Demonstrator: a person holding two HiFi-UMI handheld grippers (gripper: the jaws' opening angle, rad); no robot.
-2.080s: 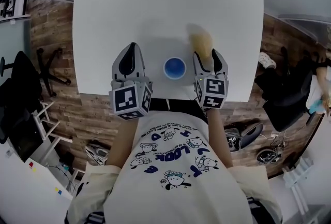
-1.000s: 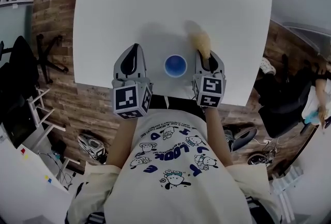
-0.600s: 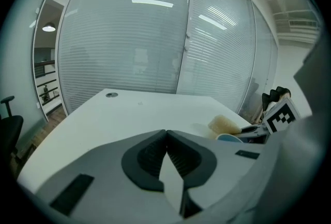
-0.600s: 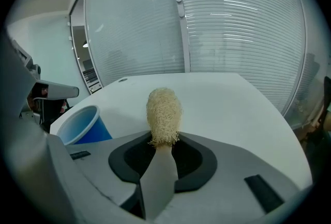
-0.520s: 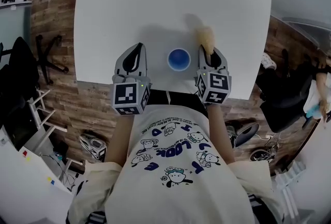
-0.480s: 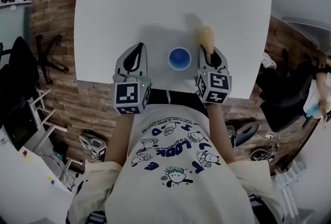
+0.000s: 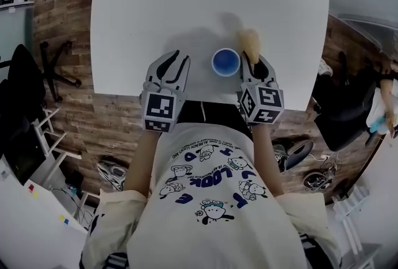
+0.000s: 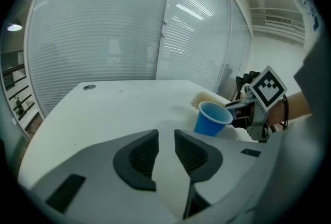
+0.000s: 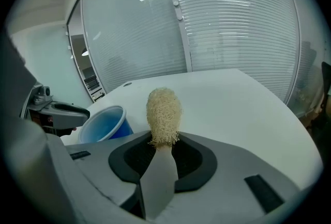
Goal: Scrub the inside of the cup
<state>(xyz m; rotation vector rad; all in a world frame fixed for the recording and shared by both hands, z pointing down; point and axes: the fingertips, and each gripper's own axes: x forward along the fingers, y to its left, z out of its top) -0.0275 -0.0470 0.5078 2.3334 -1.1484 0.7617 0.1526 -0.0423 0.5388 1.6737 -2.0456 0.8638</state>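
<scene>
left gripper (image 7: pixel 176 58) just left of the blue cup (image 7: pixel 225 62) on the desk (image 7: pixel 155 7), jaws just opening, empty, while right gripper (image 7: pixel 255 64) beside the cup clamps the brush (image 7: pixel 249 41).

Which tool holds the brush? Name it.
The right tool, shut on the brush by its handle. The left tool is empty: its jaws have just been opening, with nothing between them.

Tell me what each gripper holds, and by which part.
Right gripper: the brush, by its handle just below the bristles. Left gripper: nothing; its jaws have just been opening, with nothing between them.
</scene>
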